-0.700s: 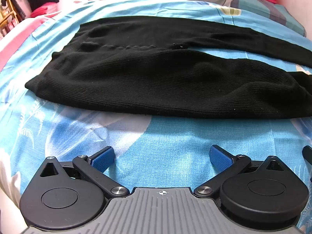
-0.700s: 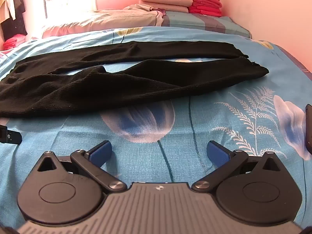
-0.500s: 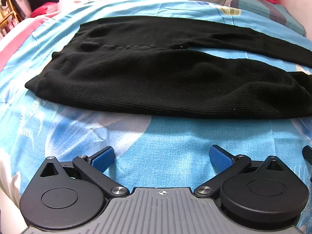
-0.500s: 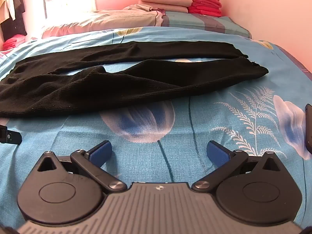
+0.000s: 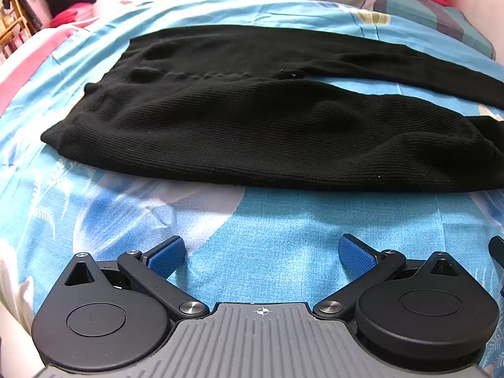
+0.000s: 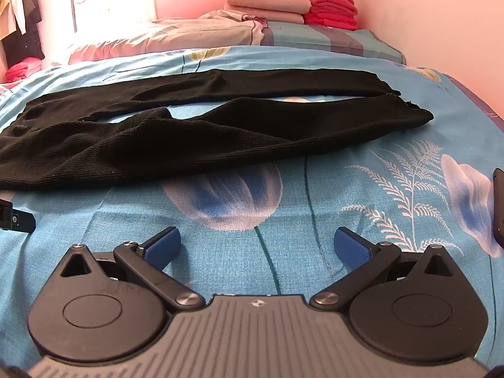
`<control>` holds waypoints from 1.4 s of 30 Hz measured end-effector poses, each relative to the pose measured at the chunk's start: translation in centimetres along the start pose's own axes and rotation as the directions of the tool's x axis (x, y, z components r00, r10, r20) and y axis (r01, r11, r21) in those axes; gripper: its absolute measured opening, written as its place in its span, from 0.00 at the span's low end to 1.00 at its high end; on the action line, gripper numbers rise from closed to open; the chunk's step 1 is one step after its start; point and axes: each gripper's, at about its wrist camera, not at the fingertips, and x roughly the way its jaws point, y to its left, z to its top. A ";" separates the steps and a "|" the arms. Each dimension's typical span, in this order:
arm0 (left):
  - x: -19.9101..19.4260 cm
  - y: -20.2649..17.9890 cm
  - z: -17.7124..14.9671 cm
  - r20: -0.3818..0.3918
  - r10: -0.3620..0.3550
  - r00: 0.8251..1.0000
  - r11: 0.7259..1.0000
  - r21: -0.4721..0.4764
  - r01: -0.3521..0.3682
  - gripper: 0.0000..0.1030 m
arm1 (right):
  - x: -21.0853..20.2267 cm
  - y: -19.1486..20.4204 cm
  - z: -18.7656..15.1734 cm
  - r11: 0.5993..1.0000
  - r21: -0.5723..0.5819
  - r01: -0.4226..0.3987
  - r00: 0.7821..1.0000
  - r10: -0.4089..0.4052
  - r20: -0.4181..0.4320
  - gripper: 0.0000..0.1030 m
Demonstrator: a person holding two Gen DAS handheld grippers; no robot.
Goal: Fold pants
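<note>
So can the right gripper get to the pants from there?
Probably yes. The right gripper is open, and only bare bedsheet lies between it and the pants.

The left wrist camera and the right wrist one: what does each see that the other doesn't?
Only the left wrist view shows the waistband end of the pants up close, plus its own open left gripper. Only the right wrist view shows the cuffs, a dark object at the right edge, and the open right gripper. Both show the black pants spread unfolded on the blue sheet, pillows and red stack.
</note>
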 end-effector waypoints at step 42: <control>0.2 0.2 0.1 -0.010 0.007 1.000 1.000 -0.012 -0.007 1.00 | 0.3 -0.3 0.1 0.999 -0.024 -0.031 1.000 0.031 0.005 1.00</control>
